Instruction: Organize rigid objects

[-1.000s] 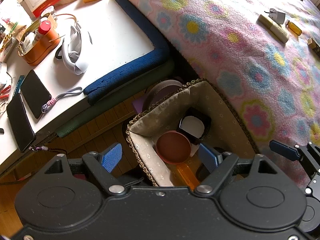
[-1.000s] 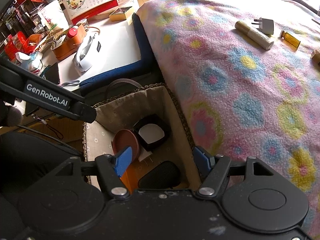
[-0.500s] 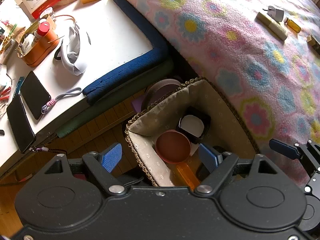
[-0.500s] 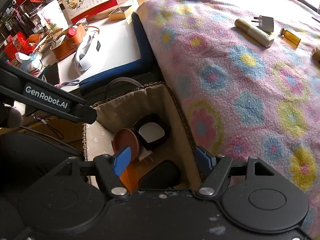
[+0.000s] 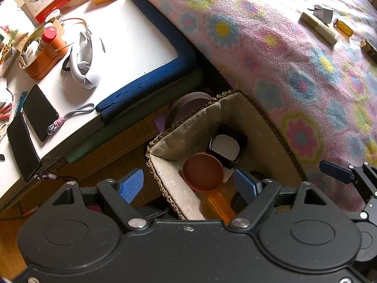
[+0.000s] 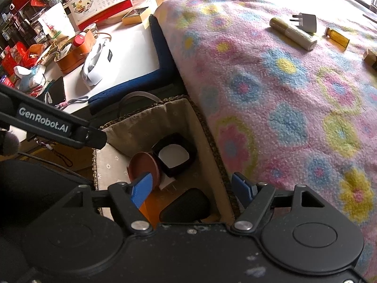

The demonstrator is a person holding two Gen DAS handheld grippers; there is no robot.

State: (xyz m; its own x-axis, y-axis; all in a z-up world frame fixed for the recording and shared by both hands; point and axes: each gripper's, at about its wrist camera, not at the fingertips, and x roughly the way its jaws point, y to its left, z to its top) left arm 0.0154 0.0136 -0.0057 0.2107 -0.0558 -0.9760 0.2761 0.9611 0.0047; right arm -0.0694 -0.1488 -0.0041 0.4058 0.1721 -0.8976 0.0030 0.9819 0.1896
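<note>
Both grippers hang over the fabric-lined basket [image 6: 179, 118] beside the bed. The right gripper [image 6: 192, 189] is opening with nothing between its pads; the left gripper [image 5: 188, 185] stands apart, empty. Clear the rim before travelling to the cream tube [image 6: 293, 33], plug adapter [image 6: 306, 22] and amber vial [image 6: 337, 39] lying on the floral blanket [image 6: 282, 94].

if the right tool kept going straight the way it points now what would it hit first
Probably the black rounded object lying at the bottom of the fabric-lined basket, right between the right tool's opening, empty jaws; depth is hard to judge.
</note>
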